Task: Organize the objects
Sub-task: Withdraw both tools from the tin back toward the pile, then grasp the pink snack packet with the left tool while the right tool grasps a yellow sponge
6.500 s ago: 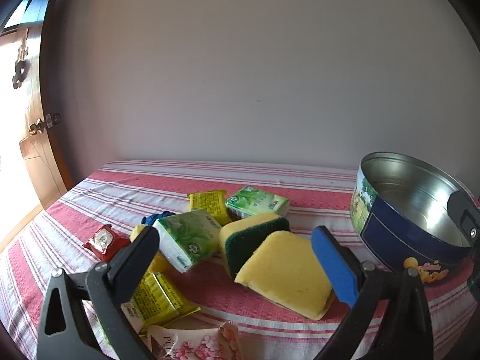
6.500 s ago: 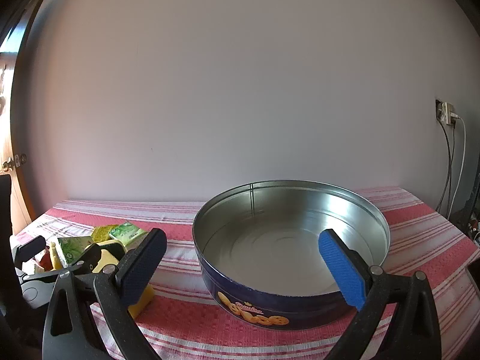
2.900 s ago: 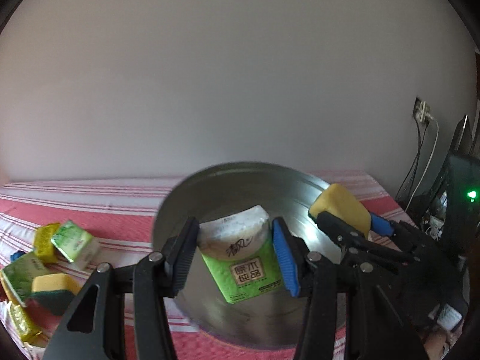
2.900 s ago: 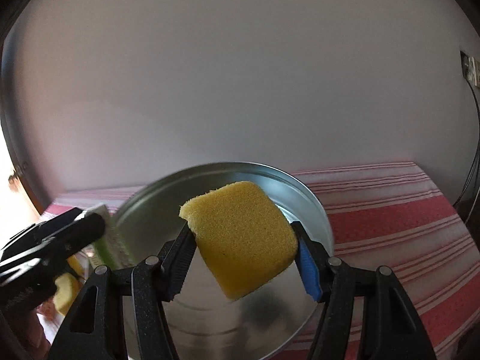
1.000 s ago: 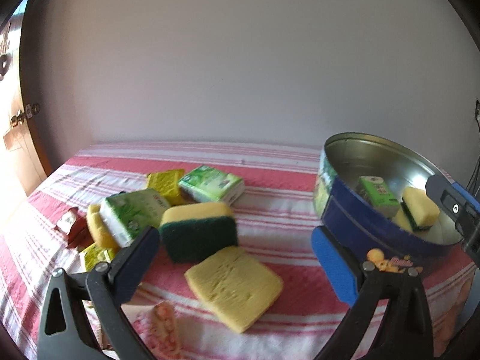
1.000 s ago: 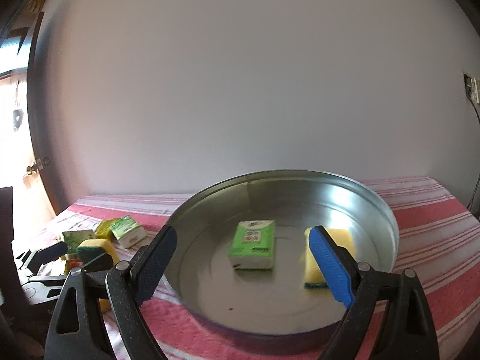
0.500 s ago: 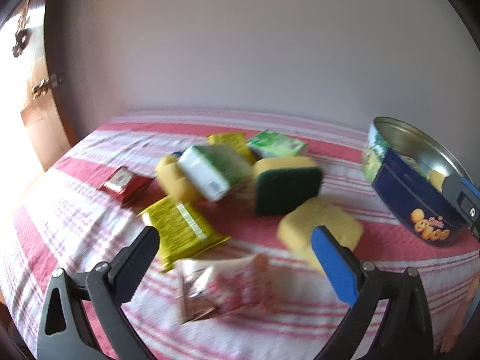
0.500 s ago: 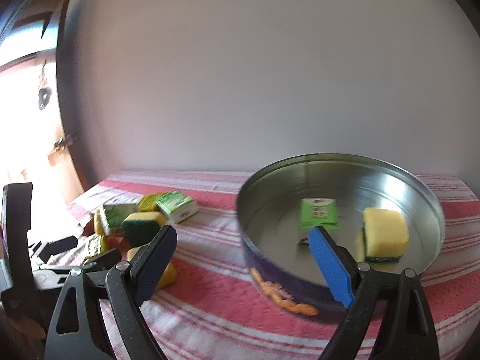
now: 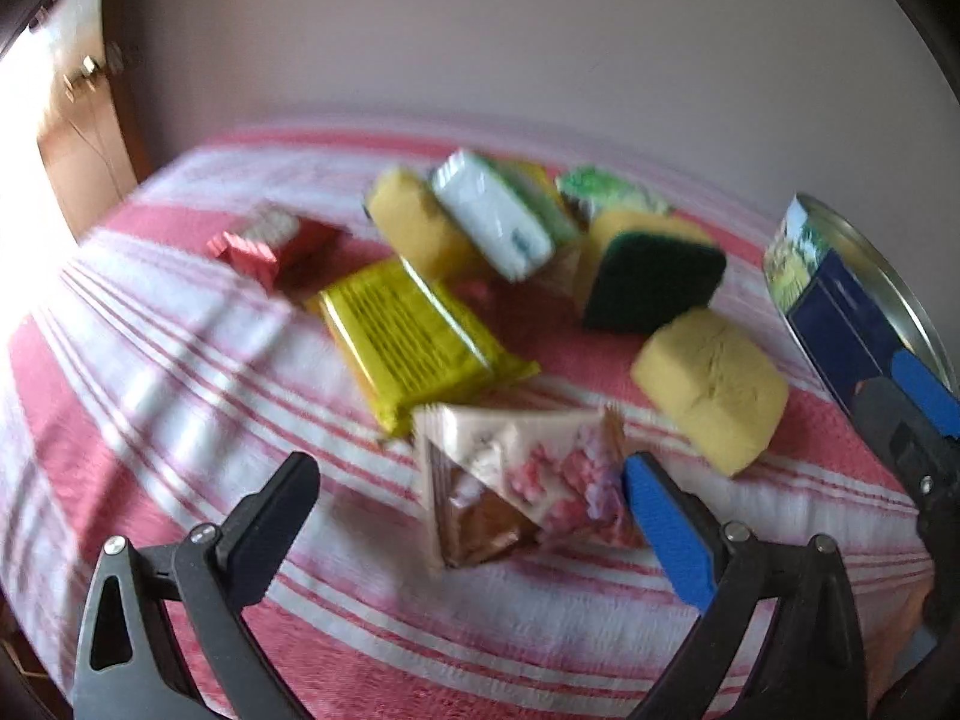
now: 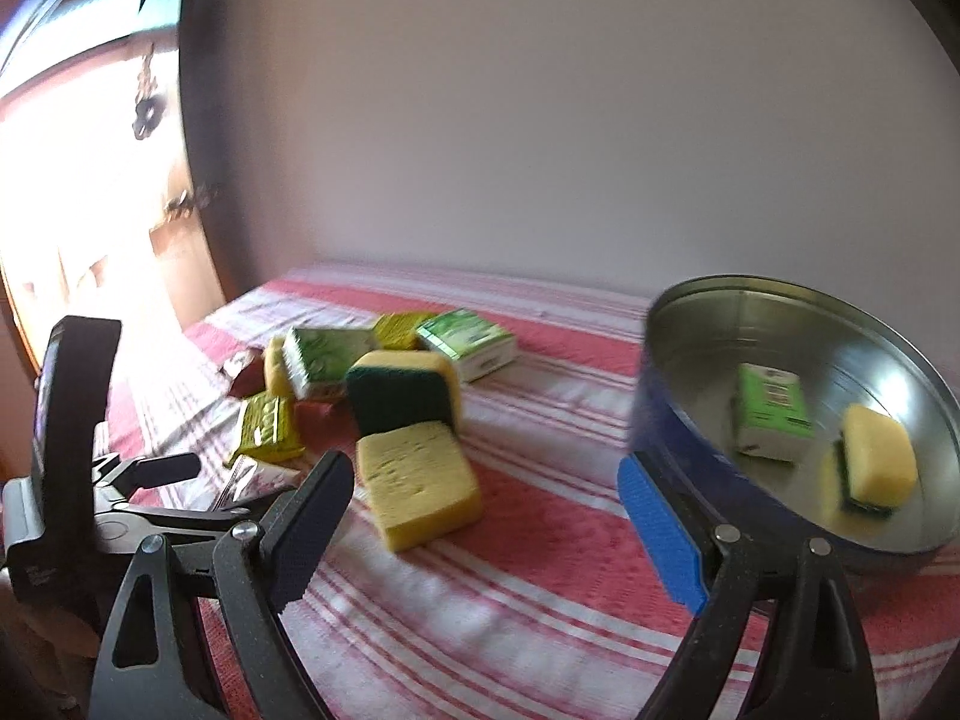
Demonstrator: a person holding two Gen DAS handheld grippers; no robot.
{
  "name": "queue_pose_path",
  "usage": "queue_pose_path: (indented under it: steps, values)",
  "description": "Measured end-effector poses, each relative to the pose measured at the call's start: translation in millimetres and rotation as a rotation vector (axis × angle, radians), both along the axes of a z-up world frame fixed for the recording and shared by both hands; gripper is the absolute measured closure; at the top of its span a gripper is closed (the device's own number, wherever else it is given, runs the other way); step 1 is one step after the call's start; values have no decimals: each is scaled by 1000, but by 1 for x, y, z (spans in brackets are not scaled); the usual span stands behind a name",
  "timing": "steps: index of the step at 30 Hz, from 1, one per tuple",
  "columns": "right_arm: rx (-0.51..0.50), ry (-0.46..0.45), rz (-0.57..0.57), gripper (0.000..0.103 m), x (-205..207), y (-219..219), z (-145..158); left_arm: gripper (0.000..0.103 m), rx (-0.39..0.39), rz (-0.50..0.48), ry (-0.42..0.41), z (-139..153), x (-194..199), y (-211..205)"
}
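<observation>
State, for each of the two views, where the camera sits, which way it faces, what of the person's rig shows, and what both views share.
Left wrist: behind the open left tool, angled down at the floral packet; the right tool's tip at the right edge.
Right wrist: behind the open right tool, facing the tin; the left tool at left.
Shared: yellow sponge, tin.

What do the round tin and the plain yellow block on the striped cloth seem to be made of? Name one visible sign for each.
Round tin: probably thin metal; its bare inside shines silver, its outside is printed blue.
Plain yellow block: likely foam sponge; matte, with a pitted, porous top.
</observation>
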State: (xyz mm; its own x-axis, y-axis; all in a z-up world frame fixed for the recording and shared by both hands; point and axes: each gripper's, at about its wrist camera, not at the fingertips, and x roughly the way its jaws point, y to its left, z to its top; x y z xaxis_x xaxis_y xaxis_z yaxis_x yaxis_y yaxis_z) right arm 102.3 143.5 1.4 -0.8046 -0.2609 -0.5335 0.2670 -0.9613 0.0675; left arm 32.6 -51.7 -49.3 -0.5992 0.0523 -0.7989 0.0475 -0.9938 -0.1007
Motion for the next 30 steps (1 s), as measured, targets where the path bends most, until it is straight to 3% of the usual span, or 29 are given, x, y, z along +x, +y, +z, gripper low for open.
queue_pose_path:
  steps: [5, 7, 13, 16, 19, 21, 22, 26, 30]
  values:
    - [43, -51, 15, 11, -14, -16, -7, 7, 5, 7, 15, 2, 1, -1]
    - [46, -76, 19, 11, -20, -19, -9, 29, 22, 5, 37, 4, 4, -6]
    - [29, -183, 57, 11, -45, -33, -22, 46, 15, -40, 45, 7, 5, -15]
    - [71, -230, 70, 11, -55, -45, -30, 52, 31, -41, 51, 8, 7, -21]
    - [102, -292, 83, 16, -63, -54, -40, 54, 33, -41, 52, 8, 7, -21]
    - [117, -296, 82, 37, -63, -54, -42, 57, 32, -41, 52, 8, 8, -22]
    - [123, -292, 86, 40, -63, -55, -42, 57, 34, -41, 55, 9, 9, -21]
    - [92, -286, 93, 44, -59, -49, -41, 57, 46, -24, 96, 14, 15, -19]
    - [18, -220, 94, 44, -49, -34, -23, 57, 37, -21, 153, 26, 17, -10]
